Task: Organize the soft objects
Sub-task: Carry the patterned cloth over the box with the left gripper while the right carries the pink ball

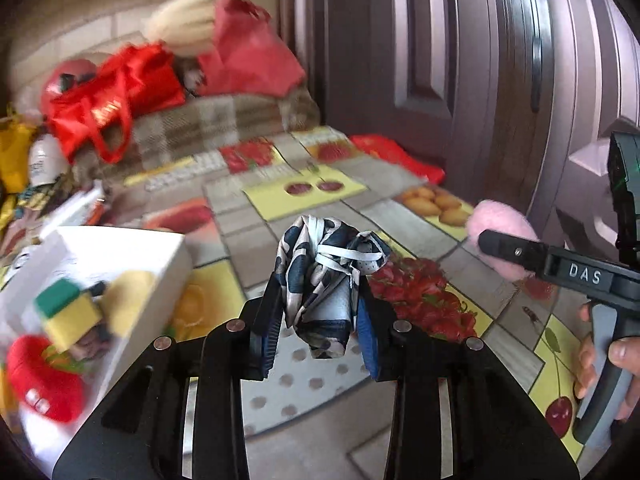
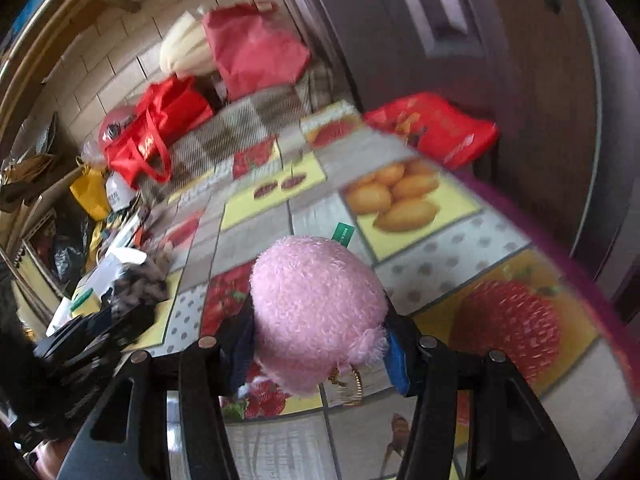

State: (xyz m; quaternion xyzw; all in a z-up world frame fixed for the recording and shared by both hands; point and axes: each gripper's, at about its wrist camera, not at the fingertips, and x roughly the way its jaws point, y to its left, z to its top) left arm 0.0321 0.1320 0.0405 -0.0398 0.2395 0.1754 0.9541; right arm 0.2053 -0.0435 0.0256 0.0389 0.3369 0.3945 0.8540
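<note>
My left gripper (image 1: 320, 320) is shut on a bundled navy-and-white patterned cloth (image 1: 326, 276), held above the fruit-print tablecloth (image 1: 304, 196). To its left stands a white box (image 1: 160, 264) holding a yellow-green sponge (image 1: 68, 312) and a red plush (image 1: 44, 380). My right gripper (image 2: 320, 344) is shut on a fluffy pink plush ball (image 2: 316, 312), lifted off the table. In the left wrist view that right gripper (image 1: 492, 240) reaches in from the right with the pink plush (image 1: 500, 224), a hand (image 1: 616, 360) on its handle.
Red bags (image 1: 120, 96), a pink bag (image 1: 248, 52) and a cream pillow (image 1: 184, 20) lie piled on a checked blanket (image 1: 224, 120) at the back. A red packet (image 2: 436, 128) sits at the table's far right edge by a dark door (image 1: 460, 60). Clutter fills the left side.
</note>
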